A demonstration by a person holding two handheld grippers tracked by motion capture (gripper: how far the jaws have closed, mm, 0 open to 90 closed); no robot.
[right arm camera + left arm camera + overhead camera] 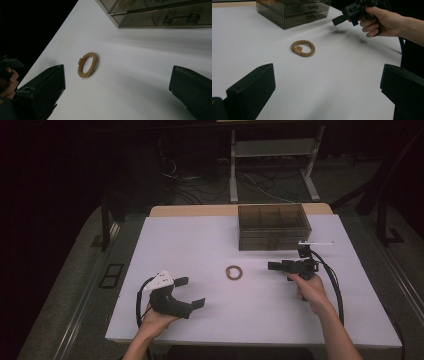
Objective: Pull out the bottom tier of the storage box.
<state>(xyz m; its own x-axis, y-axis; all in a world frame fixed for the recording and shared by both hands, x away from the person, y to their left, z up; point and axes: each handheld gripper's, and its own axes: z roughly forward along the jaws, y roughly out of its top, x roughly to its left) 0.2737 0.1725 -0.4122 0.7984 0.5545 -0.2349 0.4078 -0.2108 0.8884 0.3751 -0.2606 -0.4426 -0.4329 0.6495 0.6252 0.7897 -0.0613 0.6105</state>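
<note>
Lying flat on the white table (pixel 200 245), a brown beaded bracelet (pixel 234 272) is sitting between the two grippers, touched by neither. It is resting in front of a smoky transparent drawer box (pixel 272 226), which is standing at the far side of the table, well apart from the bracelet.

The left gripper (pixel 191 292) is being held low near the table's front edge, its jaws spread wide with nothing between them; in the left gripper view the bracelet (pixel 303 48) is lying ahead of those jaws, and the right gripper (pixel 338 20) is hanging above the table beyond it in the person's hand (pixel 382 21).

The right gripper (pixel 272 266) is pointing toward the bracelet from the drawer-box side, its jaws likewise standing wide apart and gripping nothing. In the right gripper view the bracelet (pixel 87 64) is lying ahead, nearer the left-hand jaw, with the drawer box (pixel 160 12) beyond.
</note>
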